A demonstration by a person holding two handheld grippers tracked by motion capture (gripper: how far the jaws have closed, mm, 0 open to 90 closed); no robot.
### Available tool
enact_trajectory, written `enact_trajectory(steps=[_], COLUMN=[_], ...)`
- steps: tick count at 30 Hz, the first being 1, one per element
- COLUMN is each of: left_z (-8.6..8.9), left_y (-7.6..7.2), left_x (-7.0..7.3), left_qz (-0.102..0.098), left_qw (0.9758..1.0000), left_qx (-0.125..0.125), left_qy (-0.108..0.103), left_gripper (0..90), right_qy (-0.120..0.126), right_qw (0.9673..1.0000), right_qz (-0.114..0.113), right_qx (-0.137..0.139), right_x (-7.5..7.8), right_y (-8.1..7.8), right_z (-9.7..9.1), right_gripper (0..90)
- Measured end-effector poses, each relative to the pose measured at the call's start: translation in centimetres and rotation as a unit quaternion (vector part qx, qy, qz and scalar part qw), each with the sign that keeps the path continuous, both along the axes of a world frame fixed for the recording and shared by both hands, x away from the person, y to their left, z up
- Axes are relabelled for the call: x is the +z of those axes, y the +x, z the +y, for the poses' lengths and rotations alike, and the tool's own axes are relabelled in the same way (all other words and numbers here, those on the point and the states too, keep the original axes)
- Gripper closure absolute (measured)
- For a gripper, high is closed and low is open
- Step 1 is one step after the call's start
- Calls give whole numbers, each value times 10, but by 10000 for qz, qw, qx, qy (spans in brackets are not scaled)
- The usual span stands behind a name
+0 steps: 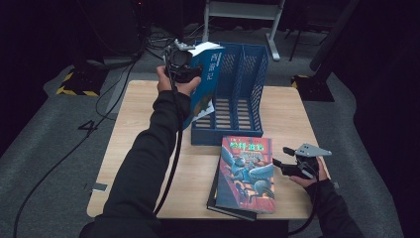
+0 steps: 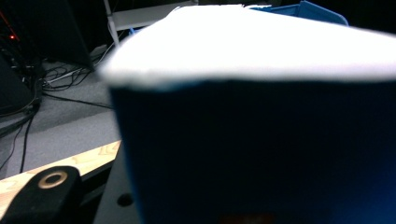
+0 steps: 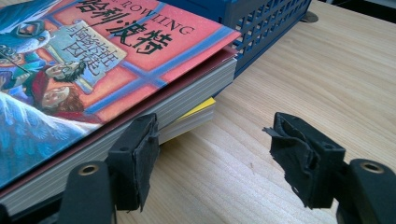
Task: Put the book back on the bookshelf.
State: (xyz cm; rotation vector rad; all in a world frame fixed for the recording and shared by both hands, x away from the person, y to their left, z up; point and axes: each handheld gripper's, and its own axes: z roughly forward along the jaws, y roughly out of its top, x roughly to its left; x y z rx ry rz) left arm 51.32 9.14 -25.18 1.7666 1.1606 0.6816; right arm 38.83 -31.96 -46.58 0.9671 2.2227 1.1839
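The left gripper [image 1: 190, 69] is clamping a blue book [image 1: 205, 84] upright over the blue file rack's [image 1: 247, 74] leftmost slot for shelving, while the right gripper [image 1: 283, 157] is waiting, jaws apart and empty, beside the stacked books [image 1: 246, 173].

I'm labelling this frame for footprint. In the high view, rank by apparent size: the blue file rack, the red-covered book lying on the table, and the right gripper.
1. blue file rack
2. red-covered book, though it lies nearer the camera
3. right gripper
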Motion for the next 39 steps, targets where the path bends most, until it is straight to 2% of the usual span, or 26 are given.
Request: enact_trajectory(steps=[5,9,11,13,17,21,24,26,27,29,31,35,39], left_z=[-8,-11,-11,-6,-4,-13,-24,-26,-26,-23,-23,-28,-30], left_y=[4,7,8,8,10,13,16,18,19,21,21,20,16], left_x=[0,3,6,9,5,1,1,1,1,1,1,0,-3], left_qz=[3,2,45,47,113,107,67,55,50,94,131,56,61], left_qw=[9999,9997,9993,9994,9994,9992,9986,9982,9981,9982,9981,9974,9976], left_qx=[110,200,245,197,293,317,436,522,547,594,606,716,689], left_qy=[36,150,287,268,177,219,286,293,280,66,-42,-41,-71], left_gripper=[612,612,612,612,611,611,612,611,612,612,612,612,612], right_qy=[5,1,38,58,53,50,72,65,62,70,77,68,53], right_qw=[10000,10000,10000,10000,10000,10000,9999,9999,9999,9999,9999,9999,9999], right_qz=[14,10,41,65,76,72,88,81,81,86,93,93,95], right_qx=[2,-1,3,-5,-3,-9,-11,-12,-12,-5,-4,5,-23], right_x=[0,0,0,-1,-1,-1,-1,-1,-1,-1,-1,-1,-1], right_y=[0,0,0,0,0,0,1,0,0,1,1,1,1], right_z=[0,0,0,-1,-1,0,-1,-1,-1,-1,-1,-1,0], right_gripper=[327,330,330,330,328,329,329,330,330,330,330,330,338])
